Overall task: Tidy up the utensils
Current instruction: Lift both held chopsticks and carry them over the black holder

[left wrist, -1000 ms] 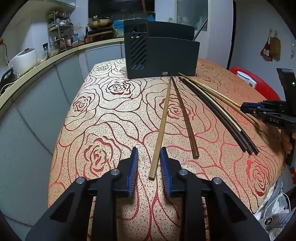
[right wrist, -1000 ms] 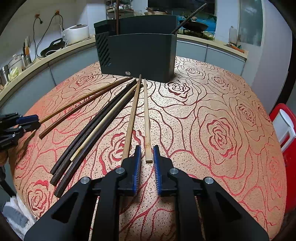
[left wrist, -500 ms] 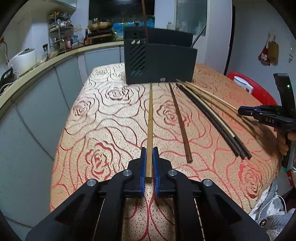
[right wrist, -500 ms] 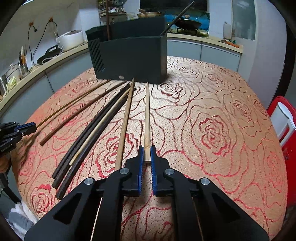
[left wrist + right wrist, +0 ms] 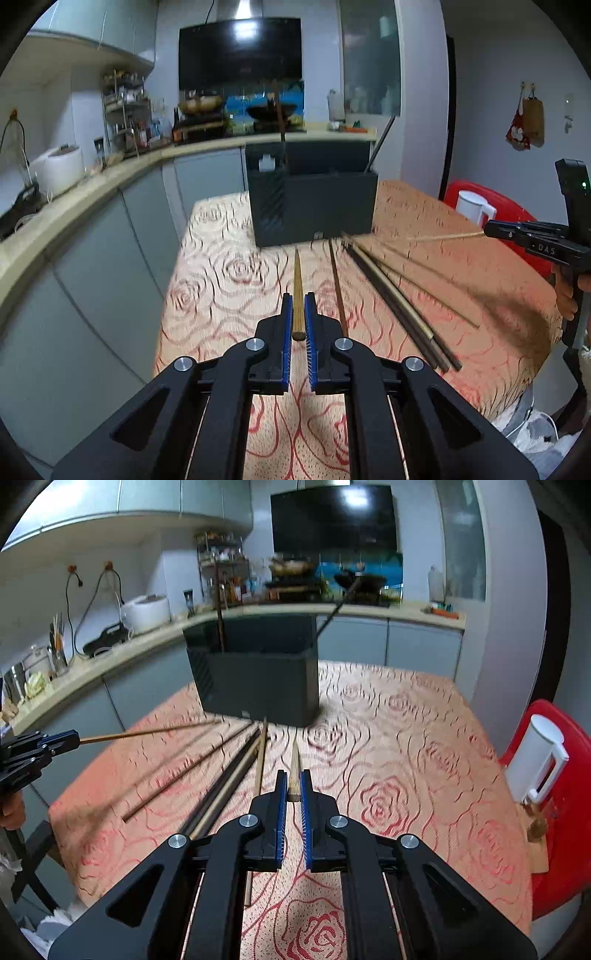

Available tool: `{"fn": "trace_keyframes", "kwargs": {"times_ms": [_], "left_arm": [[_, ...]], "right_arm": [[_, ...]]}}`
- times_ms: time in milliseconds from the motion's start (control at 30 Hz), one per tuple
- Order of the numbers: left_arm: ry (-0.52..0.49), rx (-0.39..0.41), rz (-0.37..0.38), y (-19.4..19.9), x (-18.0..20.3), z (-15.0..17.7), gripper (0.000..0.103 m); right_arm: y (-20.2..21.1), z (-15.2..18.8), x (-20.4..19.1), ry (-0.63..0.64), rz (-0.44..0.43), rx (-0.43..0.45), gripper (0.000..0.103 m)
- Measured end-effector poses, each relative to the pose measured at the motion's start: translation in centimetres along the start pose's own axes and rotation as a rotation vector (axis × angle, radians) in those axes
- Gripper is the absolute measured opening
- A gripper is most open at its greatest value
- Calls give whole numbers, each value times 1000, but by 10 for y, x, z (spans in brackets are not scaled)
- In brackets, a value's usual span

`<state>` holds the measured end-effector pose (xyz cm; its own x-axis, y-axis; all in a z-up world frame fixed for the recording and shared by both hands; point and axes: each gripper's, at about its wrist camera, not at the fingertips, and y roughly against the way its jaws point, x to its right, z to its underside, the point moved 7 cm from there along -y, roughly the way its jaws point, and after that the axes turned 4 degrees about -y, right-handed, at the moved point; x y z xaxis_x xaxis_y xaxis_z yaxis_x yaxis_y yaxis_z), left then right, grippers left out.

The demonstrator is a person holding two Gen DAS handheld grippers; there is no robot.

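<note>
Each gripper, left (image 5: 298, 321) and right (image 5: 291, 794), pinches one chopstick (image 5: 297, 284) (image 5: 294, 771) by its end, so either could wobble and miss the black holder (image 5: 314, 206).

Motion-blurred ahead of the jaws: loose chopsticks (image 5: 221, 775) and holder (image 5: 258, 679), its interior hidden behind the front wall.

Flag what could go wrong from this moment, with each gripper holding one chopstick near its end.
1. The left gripper pinches its chopstick only at the butt end, so the long free length could swing or slip on the way to the black holder.
2. The right gripper holds its pale chopstick the same way; the tip might catch the holder's front wall rather than clear its rim.
3. Two chopsticks already lean inside the holder and could block entry.
</note>
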<state>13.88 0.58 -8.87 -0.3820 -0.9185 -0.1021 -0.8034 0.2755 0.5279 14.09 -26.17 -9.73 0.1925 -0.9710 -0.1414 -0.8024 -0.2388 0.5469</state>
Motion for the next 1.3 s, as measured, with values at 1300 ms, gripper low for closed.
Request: {"fn": "trace_keyframes", "kwargs": {"times_ms": [1300], "left_arm": [[-21, 119, 24, 3, -13, -160, 6]], "right_arm": [[3, -113, 6, -76, -58, 57, 8]]}}
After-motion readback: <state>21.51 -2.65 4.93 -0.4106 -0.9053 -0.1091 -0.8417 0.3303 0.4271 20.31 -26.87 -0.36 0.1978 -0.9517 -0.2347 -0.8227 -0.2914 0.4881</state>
